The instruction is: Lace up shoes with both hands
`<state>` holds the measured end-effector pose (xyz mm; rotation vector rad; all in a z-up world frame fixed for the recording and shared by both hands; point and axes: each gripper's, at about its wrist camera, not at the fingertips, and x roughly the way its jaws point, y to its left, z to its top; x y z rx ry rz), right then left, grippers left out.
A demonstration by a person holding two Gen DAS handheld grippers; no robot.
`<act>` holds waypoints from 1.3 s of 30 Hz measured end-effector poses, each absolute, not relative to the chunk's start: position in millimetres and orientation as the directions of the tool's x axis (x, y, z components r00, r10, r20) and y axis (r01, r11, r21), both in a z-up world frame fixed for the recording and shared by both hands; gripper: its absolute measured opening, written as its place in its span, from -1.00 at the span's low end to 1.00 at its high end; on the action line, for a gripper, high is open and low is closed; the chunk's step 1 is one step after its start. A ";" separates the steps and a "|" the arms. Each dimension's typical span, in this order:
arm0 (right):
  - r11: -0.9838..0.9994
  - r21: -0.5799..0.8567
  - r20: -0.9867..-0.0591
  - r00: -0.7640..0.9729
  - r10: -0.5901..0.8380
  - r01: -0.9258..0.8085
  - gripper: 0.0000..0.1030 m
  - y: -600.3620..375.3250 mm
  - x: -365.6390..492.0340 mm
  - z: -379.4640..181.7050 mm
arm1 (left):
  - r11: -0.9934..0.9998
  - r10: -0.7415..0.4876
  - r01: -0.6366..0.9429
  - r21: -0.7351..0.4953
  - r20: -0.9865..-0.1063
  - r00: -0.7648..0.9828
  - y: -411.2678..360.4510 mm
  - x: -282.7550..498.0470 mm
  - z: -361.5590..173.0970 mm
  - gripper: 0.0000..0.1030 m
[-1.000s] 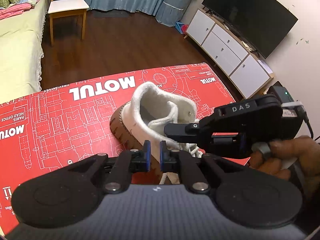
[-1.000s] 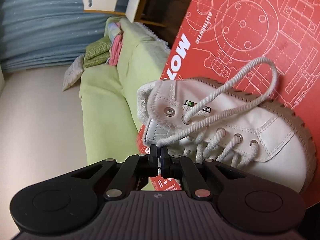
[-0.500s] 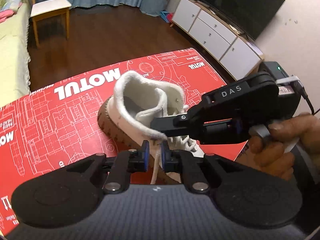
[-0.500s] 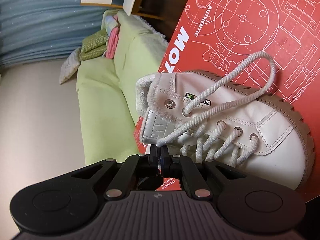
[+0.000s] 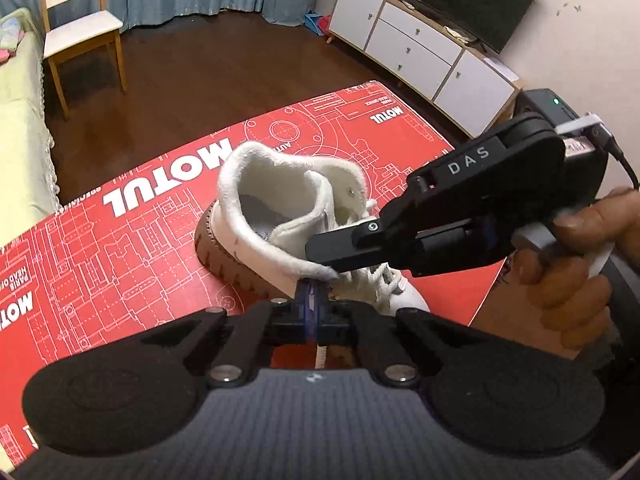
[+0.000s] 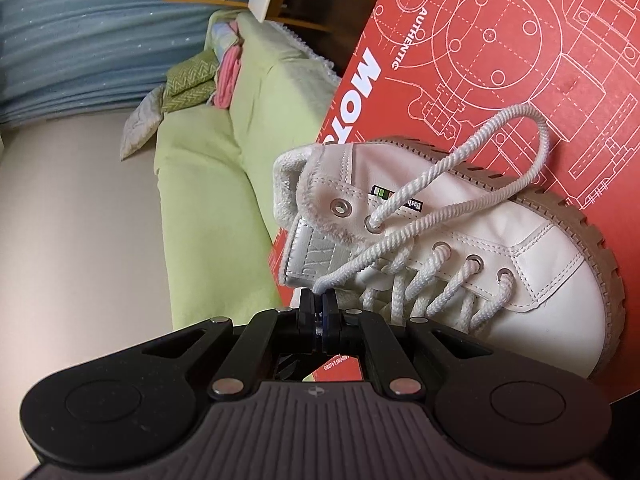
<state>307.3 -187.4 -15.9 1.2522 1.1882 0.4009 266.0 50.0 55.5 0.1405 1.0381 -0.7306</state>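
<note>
From my left wrist, a dark wooden floor, a white TV cabinet [image 5: 420, 52] and a wooden chair [image 5: 80, 36] are lying beyond the red printed table [image 5: 120, 248]. The white shoe [image 5: 288, 216] is standing on that table, heel toward me, its collar open. My left claw [image 5: 313, 300] is pinching shut on a white lace end [image 5: 320, 354], which is hanging down below the pads. My right claw's black body [image 5: 460, 208] is crossing in front of the shoe's tongue, my hand [image 5: 580, 272] wrapping its grip, wrist angled so the claw is pointing leftward and slightly down.

The risk I am judging here: both claws are crowding the same spot beside the collar, so they could knock together, or a pull could drag the light shoe across the table.

From my right wrist, a green sofa [image 6: 208, 168] with folded cloths and a blue curtain are filling the background, the view rolled sideways. The shoe [image 6: 500, 264] is showing its side, lower eyelets laced, the top eyelet [image 6: 340, 207] empty. My right claw [image 6: 319, 304] is clamping on the lace [image 6: 400, 240] that is looping out of the second eyelet. That loop could tighten into a snag, or the thin cord could slip from the pads if I am tugging at an angle.
</note>
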 end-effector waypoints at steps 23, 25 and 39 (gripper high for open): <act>0.686 0.715 -0.684 0.336 0.647 0.134 -0.75 -197.9 291.9 19.9 | 0.917 0.140 0.320 0.237 -0.944 0.299 224.9 252.1 20.1 -1.00; 0.705 0.697 -0.701 0.339 0.628 0.133 -0.75 -198.7 292.1 21.3 | 0.918 0.175 0.297 0.263 -0.940 0.293 234.4 254.3 15.7 -1.00; 0.743 0.663 -0.657 0.407 0.635 -0.090 -0.75 -173.0 282.3 66.6 | 0.973 0.081 0.157 0.170 -0.887 0.455 248.0 274.0 28.1 -0.72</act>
